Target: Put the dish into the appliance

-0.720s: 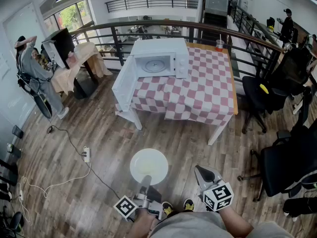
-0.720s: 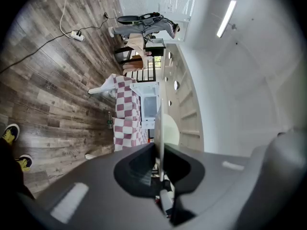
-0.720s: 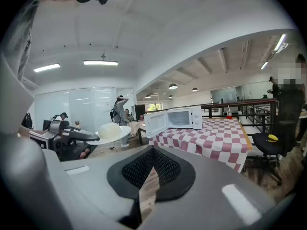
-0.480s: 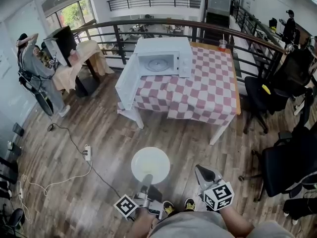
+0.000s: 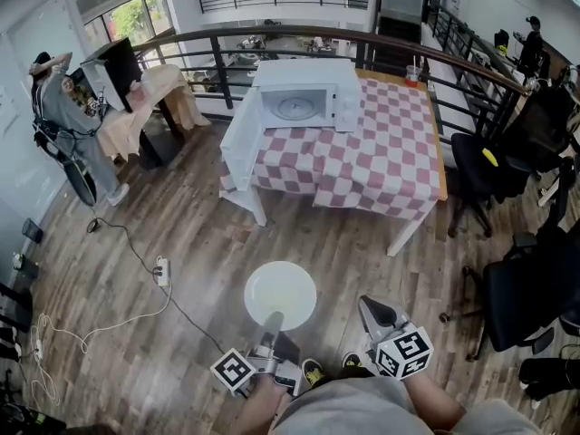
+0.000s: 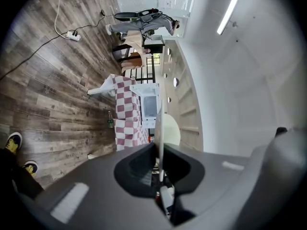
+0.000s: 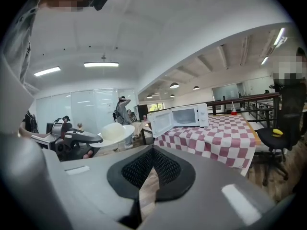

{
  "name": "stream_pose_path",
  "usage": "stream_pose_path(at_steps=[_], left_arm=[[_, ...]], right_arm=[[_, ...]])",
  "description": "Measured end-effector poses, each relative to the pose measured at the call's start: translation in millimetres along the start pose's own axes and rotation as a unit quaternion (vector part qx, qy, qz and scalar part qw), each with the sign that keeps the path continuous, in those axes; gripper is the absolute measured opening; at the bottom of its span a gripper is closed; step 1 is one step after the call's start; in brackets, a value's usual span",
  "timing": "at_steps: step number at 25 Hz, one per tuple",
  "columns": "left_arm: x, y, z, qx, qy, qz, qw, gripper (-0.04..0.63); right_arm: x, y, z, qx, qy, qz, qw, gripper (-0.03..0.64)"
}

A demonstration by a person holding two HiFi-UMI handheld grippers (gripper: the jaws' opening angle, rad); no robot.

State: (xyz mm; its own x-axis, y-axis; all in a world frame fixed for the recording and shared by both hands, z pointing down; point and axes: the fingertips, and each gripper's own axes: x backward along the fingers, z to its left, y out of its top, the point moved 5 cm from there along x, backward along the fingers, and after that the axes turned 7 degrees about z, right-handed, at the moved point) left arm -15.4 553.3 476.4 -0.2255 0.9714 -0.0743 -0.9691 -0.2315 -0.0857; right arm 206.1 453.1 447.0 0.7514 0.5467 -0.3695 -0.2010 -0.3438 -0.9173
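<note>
A round white dish (image 5: 280,294) hangs level over the wooden floor, and my left gripper (image 5: 270,324) is shut on its near rim. The left gripper view shows the dish (image 6: 169,131) edge-on between the jaws. A white microwave (image 5: 304,105) stands on the far left corner of a table with a red-checked cloth (image 5: 381,166), its door (image 5: 239,143) swung open to the left and its cavity empty. My right gripper (image 5: 373,312) is shut on nothing, to the right of the dish. From the right gripper view, the dish (image 7: 114,132) and the microwave (image 7: 189,115) lie ahead.
Black office chairs (image 5: 507,157) stand right of the table. A power strip (image 5: 163,271) with cables lies on the floor at left. A railing (image 5: 362,36) runs behind the table, a cup (image 5: 413,72) sits at its far edge, and a person (image 5: 62,107) stands far left.
The person has stepped a little closer to the table. The dish has stayed in the left gripper and moved forward with it. The right gripper keeps its place beside it.
</note>
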Motion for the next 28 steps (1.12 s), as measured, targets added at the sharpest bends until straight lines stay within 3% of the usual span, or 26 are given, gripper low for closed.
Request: stream_pose_path(at_steps=[14, 28], left_arm=[[-6.1, 14.4, 5.9, 0.006, -0.002, 0.005, 1.0000, 0.028], [-110.0, 58.6, -0.5, -0.002, -0.016, 0.019, 0.9997, 0.028]], right_arm=[[-17.2, -2.6, 6.4, -0.004, 0.017, -0.008, 1.000, -0.003], [-90.2, 35.1, -63.5, -0.004, 0.004, -0.012, 1.000, -0.003]])
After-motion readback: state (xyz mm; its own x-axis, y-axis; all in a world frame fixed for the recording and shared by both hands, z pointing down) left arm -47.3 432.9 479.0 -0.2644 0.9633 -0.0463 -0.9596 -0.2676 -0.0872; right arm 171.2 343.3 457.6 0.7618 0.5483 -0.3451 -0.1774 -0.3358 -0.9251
